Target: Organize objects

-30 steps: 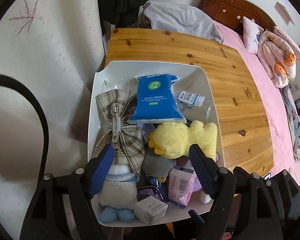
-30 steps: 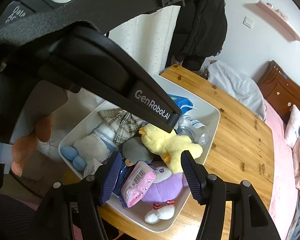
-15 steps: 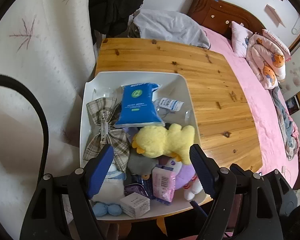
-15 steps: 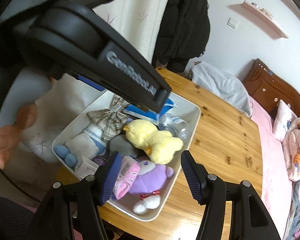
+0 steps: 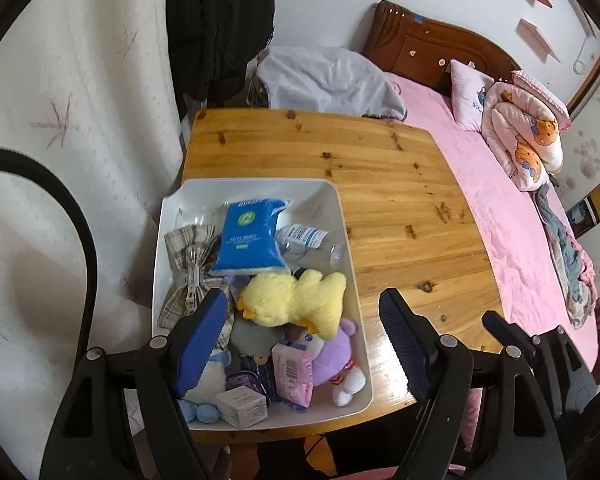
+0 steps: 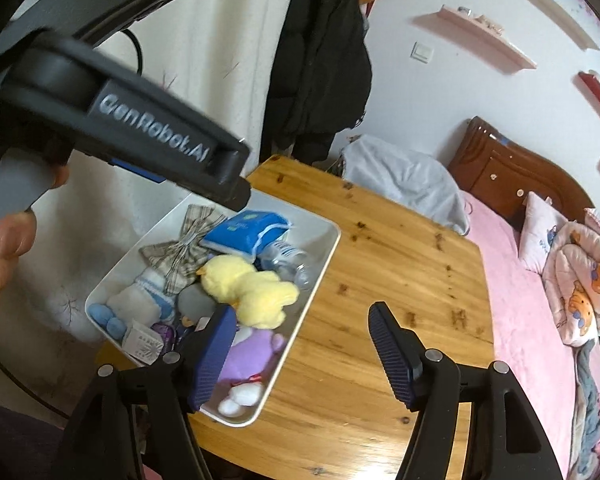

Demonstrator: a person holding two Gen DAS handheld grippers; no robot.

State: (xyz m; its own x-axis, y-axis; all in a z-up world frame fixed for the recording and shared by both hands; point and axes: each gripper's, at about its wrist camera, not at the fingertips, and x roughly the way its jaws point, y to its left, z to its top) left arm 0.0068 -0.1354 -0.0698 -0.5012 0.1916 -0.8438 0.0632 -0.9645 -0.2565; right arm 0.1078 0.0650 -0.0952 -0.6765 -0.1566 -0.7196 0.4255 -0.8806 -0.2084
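A white bin (image 5: 348, 248) (image 6: 320, 276) sits at the near left corner of a wooden table (image 5: 400, 200) (image 6: 400, 288). It holds a yellow plush duck (image 5: 292, 300) (image 6: 248, 286), a blue tissue pack (image 5: 252, 236) (image 6: 244, 232), a plaid bow (image 5: 188, 256) (image 6: 180, 248), a clear bottle (image 5: 304, 236) (image 6: 288, 260), a purple plush (image 5: 332, 356) (image 6: 252, 356), a pink packet (image 5: 292, 368), a small white box (image 5: 242, 406) (image 6: 142, 342) and a white-and-blue plush (image 6: 132, 308). My left gripper (image 5: 300, 340) hovers open above the bin's near end, empty. My right gripper (image 6: 300, 348) hangs open over the bin's right edge, empty.
The left gripper's body (image 6: 120, 132), held by a hand (image 6: 4, 248), fills the upper left of the right wrist view. A curtain (image 5: 80, 120) hangs left of the table. A pink bed (image 5: 520, 220) runs along the right, with grey cloth (image 5: 328, 80) and a dark coat (image 5: 220, 24) behind.
Both grippers have drawn back and up from the bin, and the views have swung right, showing more table and bed. Both stay open and empty. The bin's contents have not moved.
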